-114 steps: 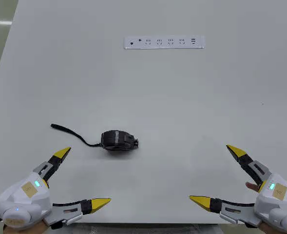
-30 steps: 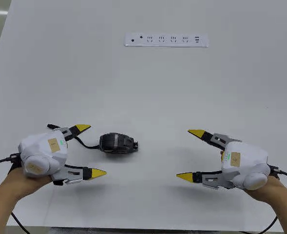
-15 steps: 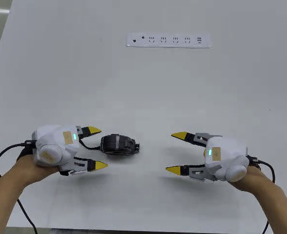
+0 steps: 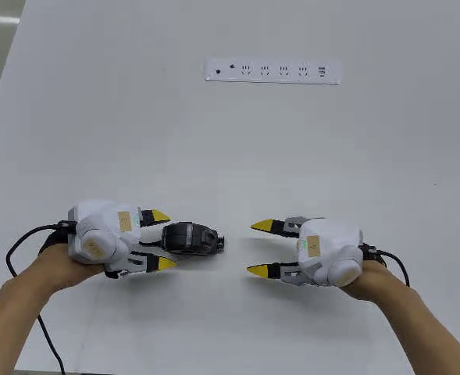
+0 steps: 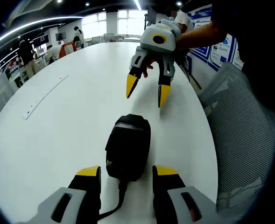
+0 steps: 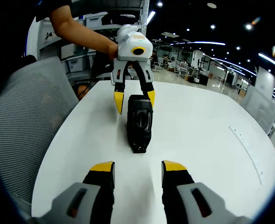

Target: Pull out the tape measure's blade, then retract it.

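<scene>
Left gripper [image 4: 164, 239] jaws spread, straddling tape measure [image 4: 192, 238] left end, not clamped; right gripper [image 4: 259, 248] spread, empty, near its right.

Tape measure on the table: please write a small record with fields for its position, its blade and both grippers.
tape measure: black, lies on the white table, between the two grippers
blade: not pulled out
left gripper: open, jaws on either side of the case's strap end
right gripper: open, apart from the case, pointing at its blade end
far side of table: power strip
</scene>
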